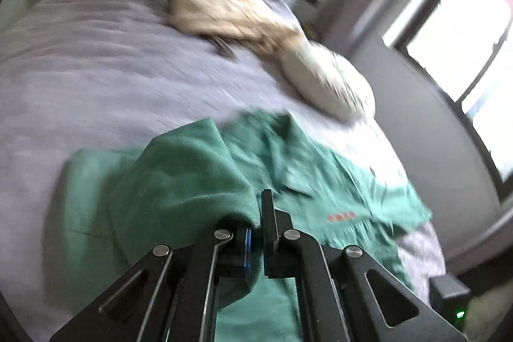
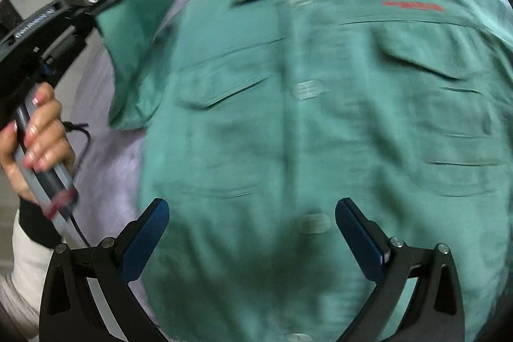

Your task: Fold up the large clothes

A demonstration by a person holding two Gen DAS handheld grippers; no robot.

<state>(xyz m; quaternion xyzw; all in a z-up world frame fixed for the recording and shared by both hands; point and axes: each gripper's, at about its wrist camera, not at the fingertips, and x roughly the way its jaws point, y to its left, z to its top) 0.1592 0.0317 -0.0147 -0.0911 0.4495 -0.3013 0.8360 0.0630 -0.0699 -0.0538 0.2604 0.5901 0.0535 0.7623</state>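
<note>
Left gripper (image 1: 256, 233) apparently pinches green shirt (image 2: 320, 117) sleeve (image 2: 141, 21).

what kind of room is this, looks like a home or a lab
Most likely a bedroom in a home: a green shirt lies spread on a bed with a lilac cover, a pillow sits near its edge, and a window is beside it.

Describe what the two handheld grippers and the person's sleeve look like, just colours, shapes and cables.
Both are black, angular linkage grippers with silver round pivot pins and triangular cut-outs. The right gripper has blue textured pads; the left gripper shows a blue pad edge. Seen from the right wrist, the left one has a grey handle with a red marking and a thin black cable. The sleeve is white with a black cuff.
</note>
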